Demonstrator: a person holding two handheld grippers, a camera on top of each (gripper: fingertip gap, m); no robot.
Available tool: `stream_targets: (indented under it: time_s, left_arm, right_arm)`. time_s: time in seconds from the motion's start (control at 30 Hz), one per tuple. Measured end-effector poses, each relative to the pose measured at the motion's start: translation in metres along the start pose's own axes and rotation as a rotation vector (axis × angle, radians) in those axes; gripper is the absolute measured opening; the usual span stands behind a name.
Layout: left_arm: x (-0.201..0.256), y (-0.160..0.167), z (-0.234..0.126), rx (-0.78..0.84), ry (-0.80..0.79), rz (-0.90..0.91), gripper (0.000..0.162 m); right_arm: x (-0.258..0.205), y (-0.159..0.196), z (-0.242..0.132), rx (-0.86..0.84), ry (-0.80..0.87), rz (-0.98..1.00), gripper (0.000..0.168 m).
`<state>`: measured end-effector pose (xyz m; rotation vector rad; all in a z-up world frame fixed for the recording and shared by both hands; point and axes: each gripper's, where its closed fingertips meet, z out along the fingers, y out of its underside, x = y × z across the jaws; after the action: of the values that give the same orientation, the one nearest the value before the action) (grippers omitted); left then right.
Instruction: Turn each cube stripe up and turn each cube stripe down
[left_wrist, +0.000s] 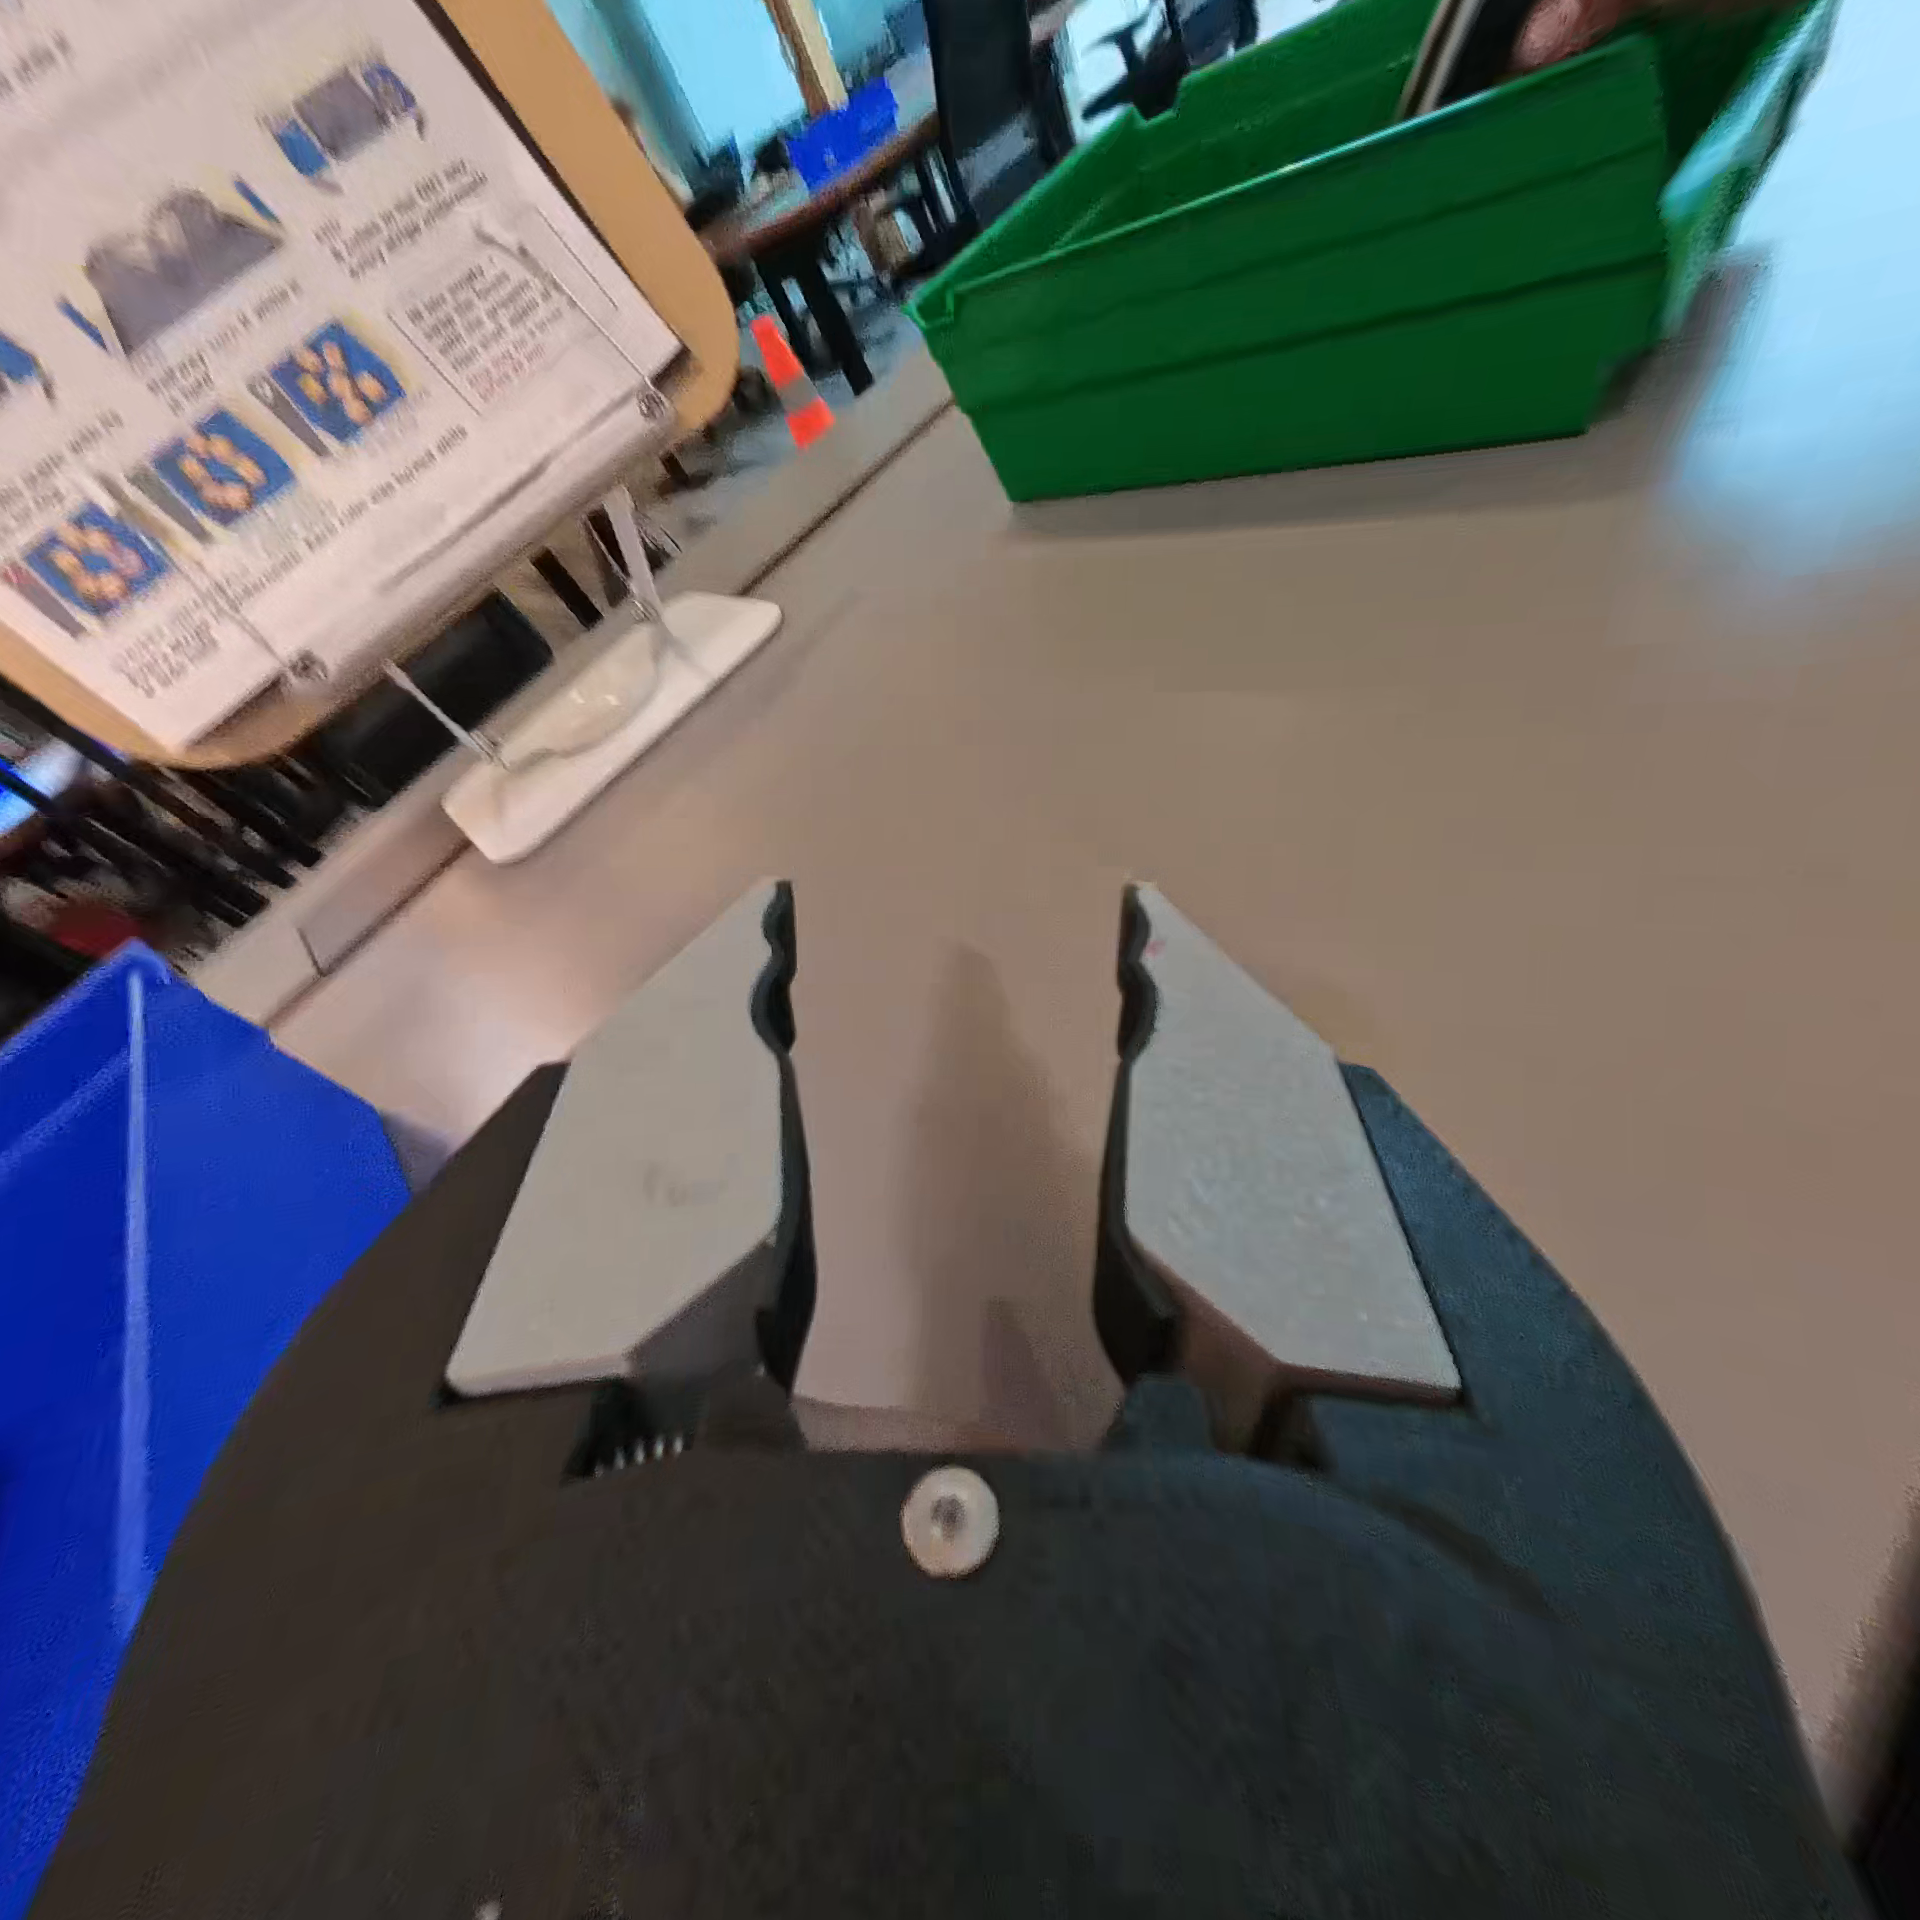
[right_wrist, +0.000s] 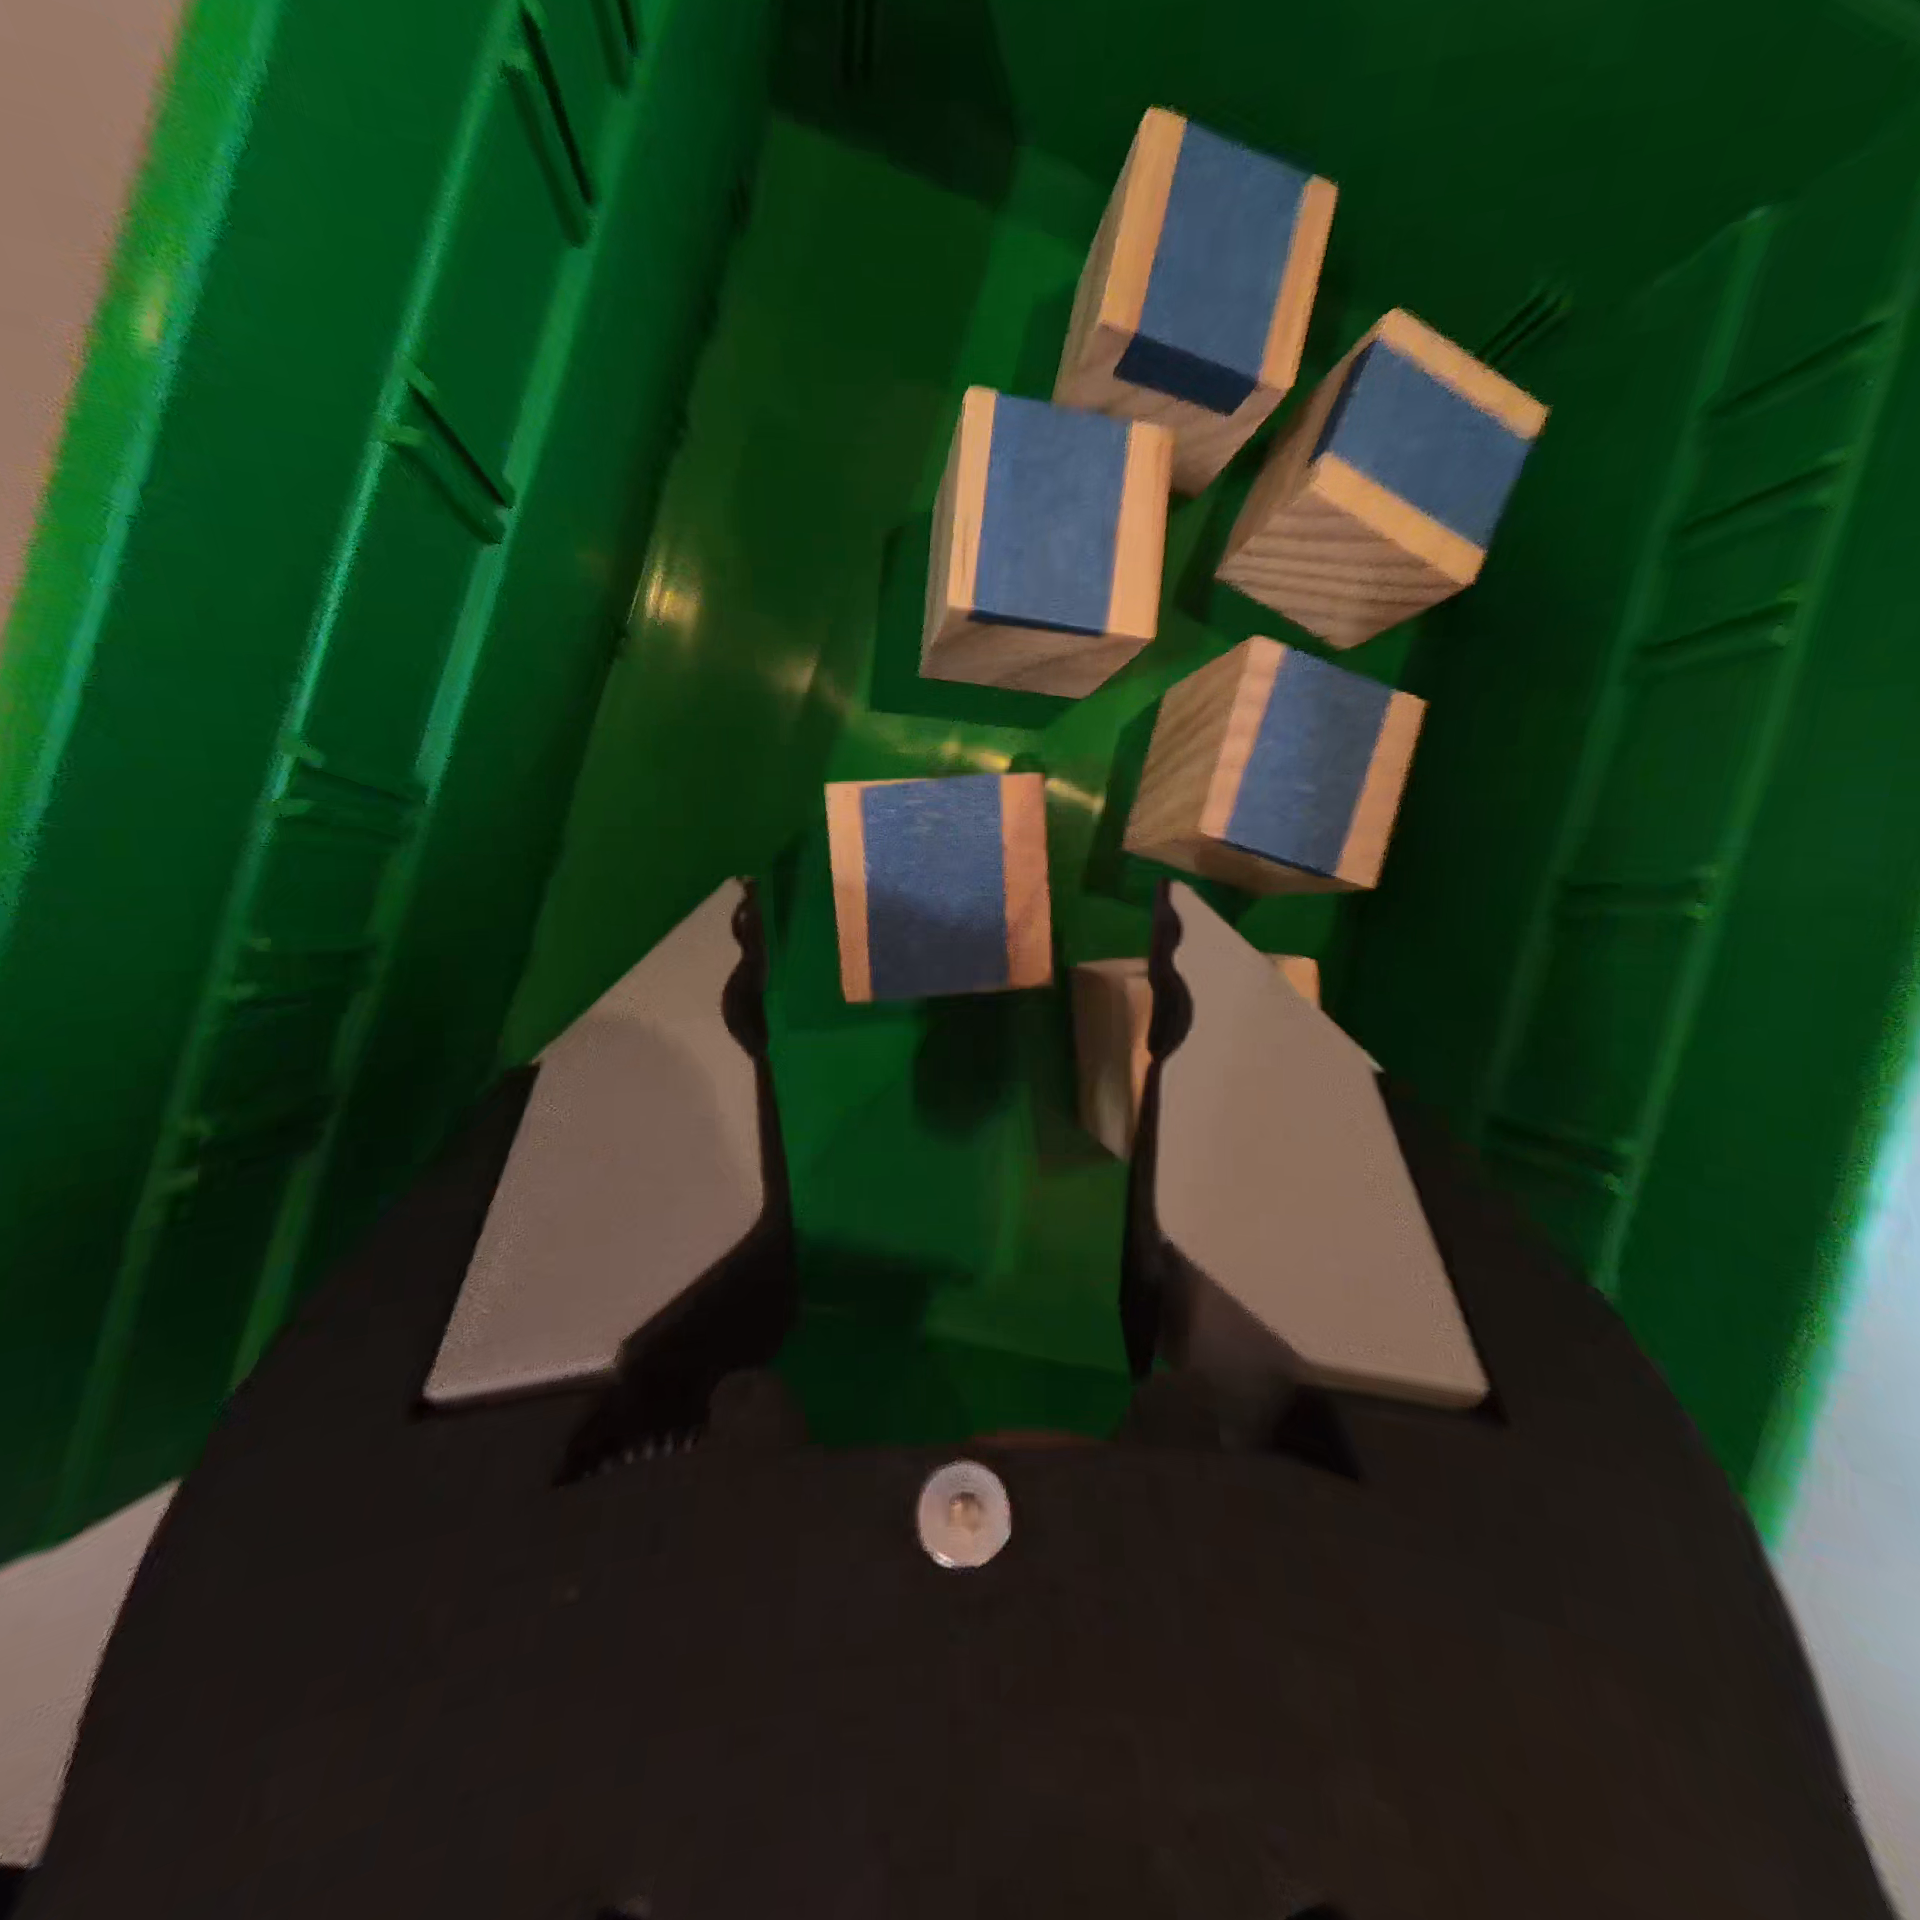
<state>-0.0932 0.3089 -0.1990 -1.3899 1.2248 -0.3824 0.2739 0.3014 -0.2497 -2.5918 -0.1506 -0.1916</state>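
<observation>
The cubes (right_wrist: 1044, 540) look like pale bare wood with visible grain on their sides, each banded by a matt blue stripe (right_wrist: 935, 888) that reads as tape. The green bin (right_wrist: 343, 623) around them is moulded plastic, smooth and glossy enough to throw highlights off its floor (its ribbed walls shine less). The right gripper (right_wrist: 956, 925) has a matt black body with a fine rough texture, and its fingers (right_wrist: 623, 1195) are faced in dull grey. The tabletop (left_wrist: 1299, 779) is smooth, satin beige. The instruction sheet (left_wrist: 312, 343) looks like printed paper. The blue bin (left_wrist: 156, 1247) is smooth plastic.
</observation>
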Motion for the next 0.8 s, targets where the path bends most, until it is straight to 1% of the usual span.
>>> stream_targets:
  time_s: [0.07, 0.1, 0.17, 0.23, 0.27, 0.3, 0.37, 0.43, 0.5, 0.53, 0.57, 0.6, 0.63, 0.67, 0.7, 0.73, 0.8]
  left_arm:
    - [0.01, -0.009, -0.036, -0.038, 0.028, -0.031, 0.061]
    - [0.005, -0.014, -0.055, -0.042, -0.005, -0.024, 0.062]
    - [-0.018, -0.017, -0.091, -0.044, -0.126, -0.027, 0.063]
    - [-0.044, -0.006, -0.119, -0.071, -0.239, -0.086, 0.063]
    - [-0.056, 0.004, -0.129, -0.09, -0.286, -0.122, 0.063]
    - [-0.068, 0.016, -0.134, -0.112, -0.328, -0.159, 0.062]
    - [-0.089, 0.039, -0.132, -0.157, -0.393, -0.235, 0.066]
    - [-0.106, 0.058, -0.117, -0.197, -0.443, -0.288, 0.068]
    - [-0.112, 0.079, -0.091, -0.265, -0.427, -0.349, 0.068]
    - [-0.112, 0.091, -0.077, -0.308, -0.403, -0.373, 0.067]
    - [-0.115, 0.101, -0.067, -0.343, -0.403, -0.383, 0.058]
    - [-0.125, 0.105, -0.064, -0.35, -0.455, -0.356, 0.037]
    - [-0.133, 0.105, -0.063, -0.357, -0.489, -0.323, 0.007]
    - [-0.139, 0.109, -0.066, -0.4, -0.512, -0.279, 0.004]
    - [-0.142, 0.11, -0.07, -0.416, -0.51, -0.273, 0.003]
    - [-0.144, 0.107, -0.075, -0.375, -0.494, -0.313, 0.002]
    - [-0.153, 0.098, -0.091, -0.31, -0.496, -0.347, 0.003]
  right_arm:
    - [0.006, -0.008, -0.026, 0.118, 0.045, 0.0, 0.075]
    - [0.006, -0.011, -0.043, 0.196, 0.051, 0.01, 0.078]
    - [-0.01, -0.015, -0.078, 0.358, -0.01, 0.021, 0.081]
    - [-0.036, -0.014, -0.11, 0.526, -0.09, 0.013, 0.08]
    - [-0.051, -0.012, -0.12, 0.587, -0.128, -0.004, 0.084]
    - [-0.067, -0.008, -0.123, 0.608, -0.154, -0.026, 0.09]
    - [-0.085, -0.001, -0.114, 0.574, -0.135, -0.054, 0.095]
    - [-0.091, -0.004, -0.098, 0.55, -0.09, -0.059, 0.102]
    - [-0.094, -0.01, -0.079, 0.523, -0.075, -0.042, 0.1]
    - [-0.092, -0.011, -0.068, 0.494, -0.053, -0.041, 0.095]
    - [-0.089, -0.01, -0.055, 0.449, -0.032, -0.043, 0.087]
    - [-0.093, -0.006, -0.045, 0.402, -0.061, -0.053, 0.069]
    - [-0.107, -0.007, -0.044, 0.401, -0.15, -0.047, 0.031]
    - [-0.103, -0.007, -0.043, 0.392, -0.118, -0.024, 0.027]
    - [-0.1, -0.005, -0.044, 0.378, -0.055, -0.054, 0.022]
    - [-0.1, -0.004, -0.044, 0.366, 0.0, -0.078, 0.019]
    - [-0.118, -0.008, -0.046, 0.38, -0.01, -0.079, 0.021]
